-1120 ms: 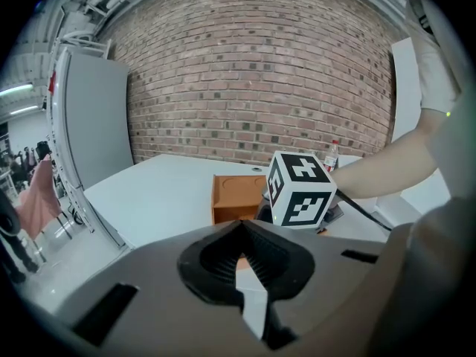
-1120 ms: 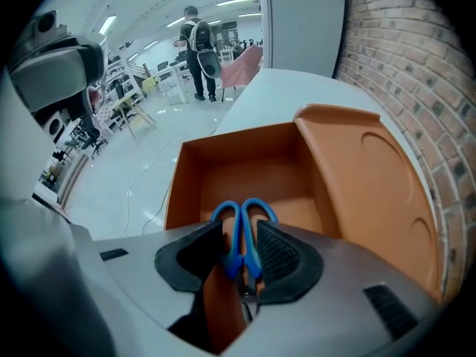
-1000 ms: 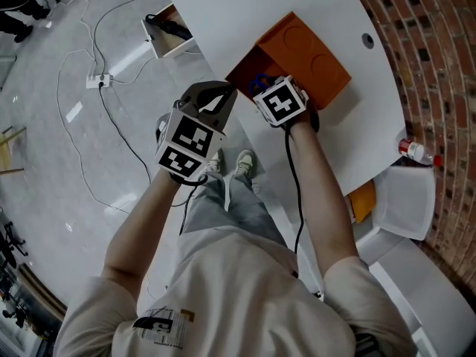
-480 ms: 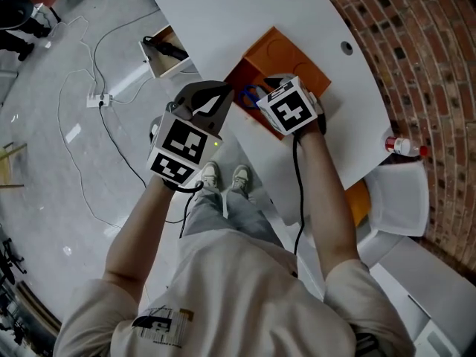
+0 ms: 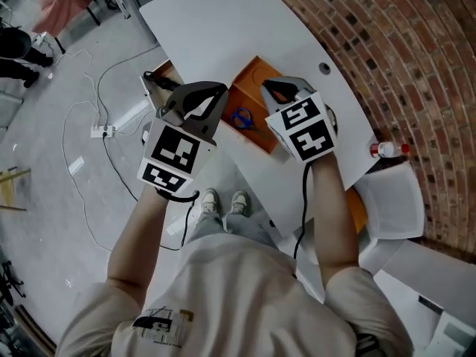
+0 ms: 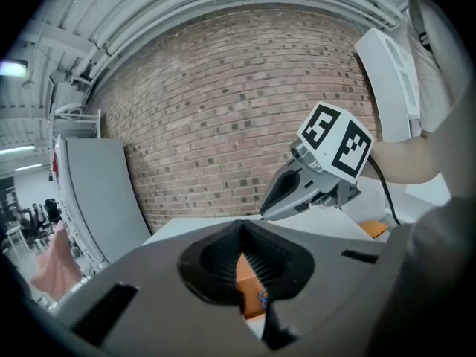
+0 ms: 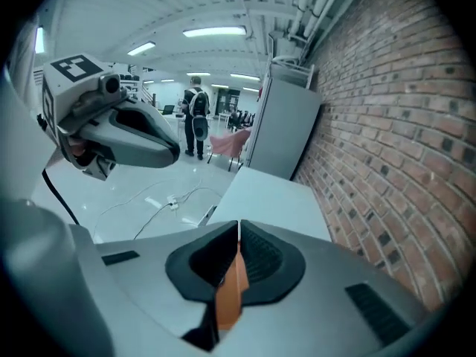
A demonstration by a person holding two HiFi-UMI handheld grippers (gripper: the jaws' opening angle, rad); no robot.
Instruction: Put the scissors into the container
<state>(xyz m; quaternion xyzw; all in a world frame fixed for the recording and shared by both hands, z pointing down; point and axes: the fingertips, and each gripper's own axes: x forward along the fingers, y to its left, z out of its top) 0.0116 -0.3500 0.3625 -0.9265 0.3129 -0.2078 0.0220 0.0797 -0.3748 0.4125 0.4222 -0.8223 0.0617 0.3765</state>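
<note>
The orange container [image 5: 256, 88] stands open at the near edge of the white table [image 5: 223, 21]. Blue-handled scissors [image 5: 242, 117] lie inside it. My right gripper [image 5: 279, 89] is raised above the container's right side; its jaws are closing with nothing between them, and the tips meet in the right gripper view [image 7: 238, 225]. My left gripper [image 5: 212, 95] hovers just left of the container, shut and empty. In the left gripper view the container [image 6: 249, 274] and a bit of the scissors [image 6: 262, 297] show through the gap below the left gripper's [image 6: 239, 229] tips.
A brick wall [image 5: 416, 50] curves behind the table. On the floor lie a white box [image 5: 160, 80] and a power strip [image 5: 100, 131] with cables. A bottle [image 5: 387, 149] and a white chair [image 5: 390, 199] are at the right.
The right gripper has lifted off the container and moved right, and its jaws have closed. The scissors now lie uncovered in the container. The left gripper rose a little.
</note>
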